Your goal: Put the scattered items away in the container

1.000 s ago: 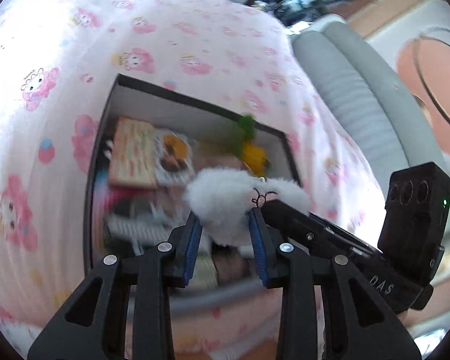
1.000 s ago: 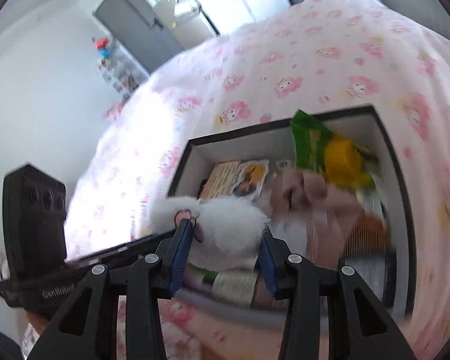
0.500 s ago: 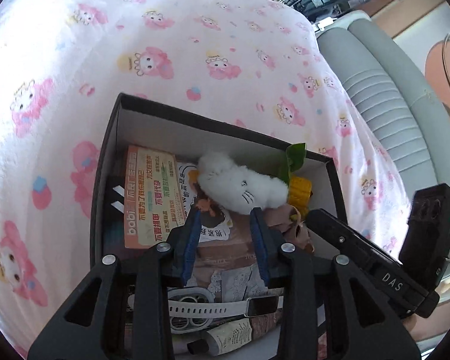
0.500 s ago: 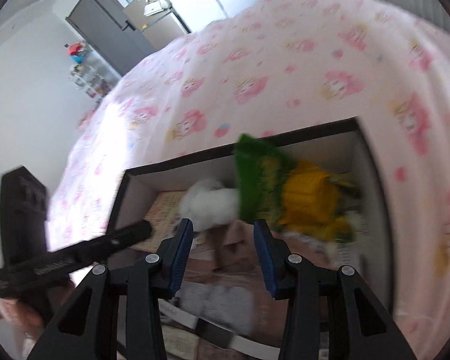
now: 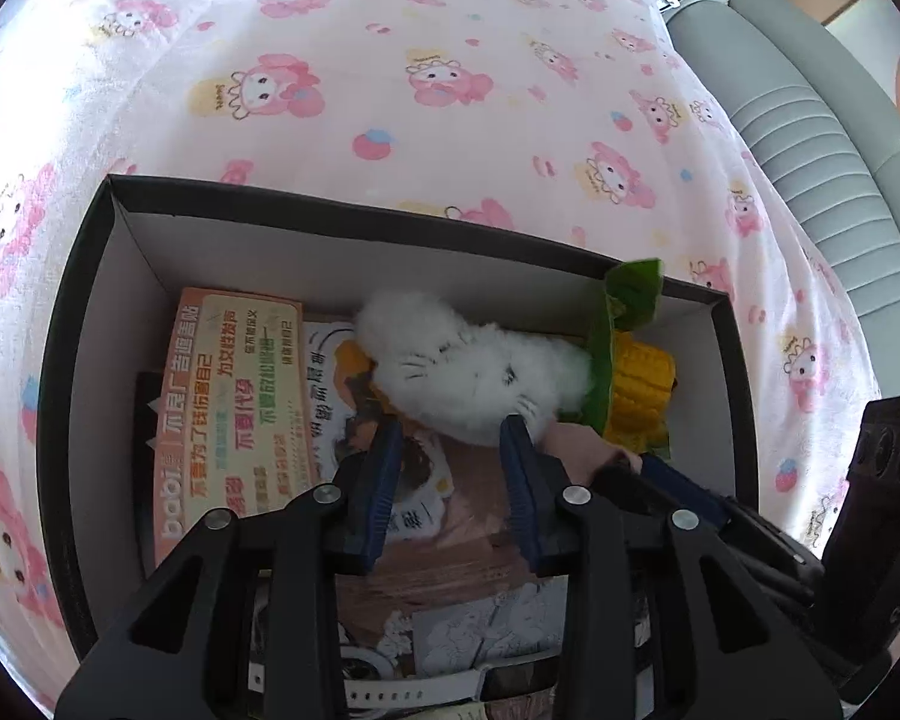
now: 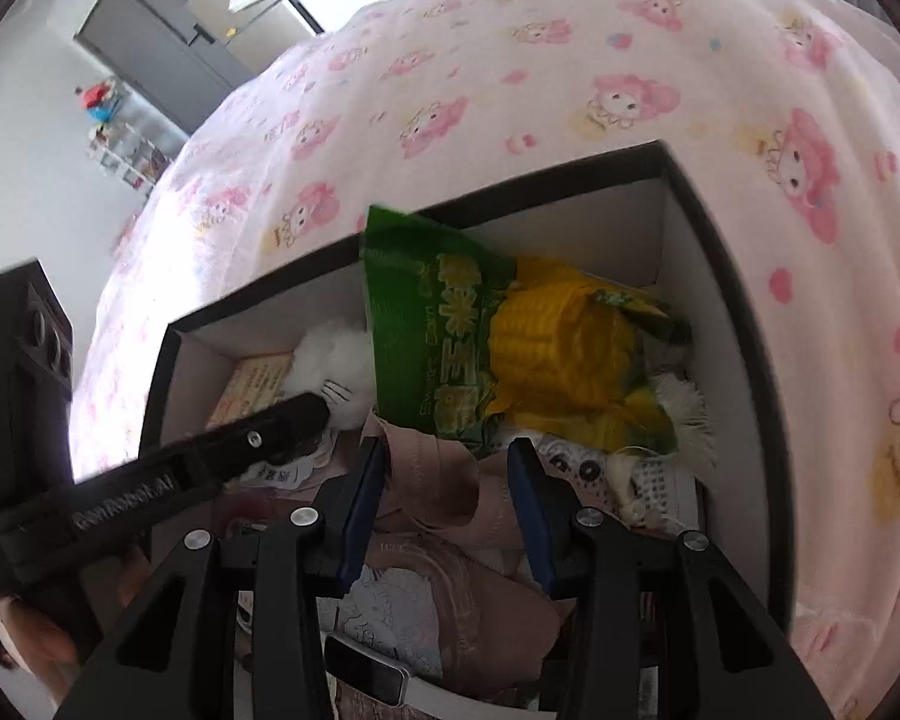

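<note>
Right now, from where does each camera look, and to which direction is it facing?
Left wrist: sits behind the left claw, looking down into the black box at the white plush; the right claw enters at right.
Right wrist: sits behind the right claw, facing the corn packet; the left claw crosses at left.
Shared: box, plush, corn packet, pink bedsheet.
</note>
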